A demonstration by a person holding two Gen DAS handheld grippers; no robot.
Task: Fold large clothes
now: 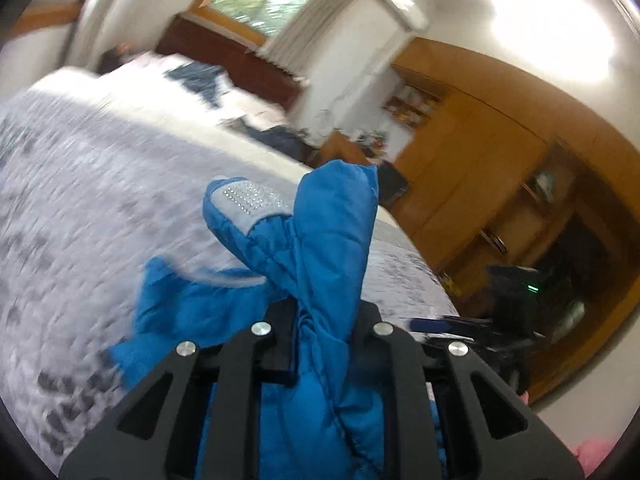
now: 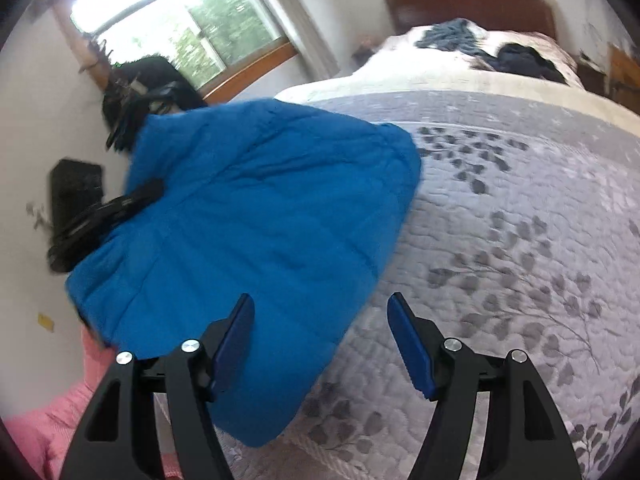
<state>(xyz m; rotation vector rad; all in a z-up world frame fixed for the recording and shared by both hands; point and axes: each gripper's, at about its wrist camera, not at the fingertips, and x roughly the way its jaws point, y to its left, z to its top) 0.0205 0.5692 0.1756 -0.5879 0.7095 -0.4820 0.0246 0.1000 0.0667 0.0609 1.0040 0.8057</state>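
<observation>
A blue padded jacket [image 2: 256, 232] hangs lifted over the near left edge of the bed [image 2: 520, 208]. In the left wrist view my left gripper [image 1: 320, 320] is shut on a bunched fold of the jacket [image 1: 328, 240]. A grey studded patch [image 1: 252, 200] shows on a flap of the jacket beyond the fingers. The left gripper [image 2: 100, 216] also shows in the right wrist view, as a dark shape at the jacket's left edge. My right gripper [image 2: 320, 320] is open just in front of the jacket's lower part, its blue pads [image 2: 412, 344] holding nothing.
A grey quilted bedspread with a leaf print [image 1: 80, 200] covers the bed. Dark clothes [image 2: 520, 60] lie near the headboard. Pink cloth [image 2: 60, 420] shows at the lower left. A wooden wardrobe with shelves [image 1: 500, 152] stands to the right, and windows [image 2: 192, 32] sit behind.
</observation>
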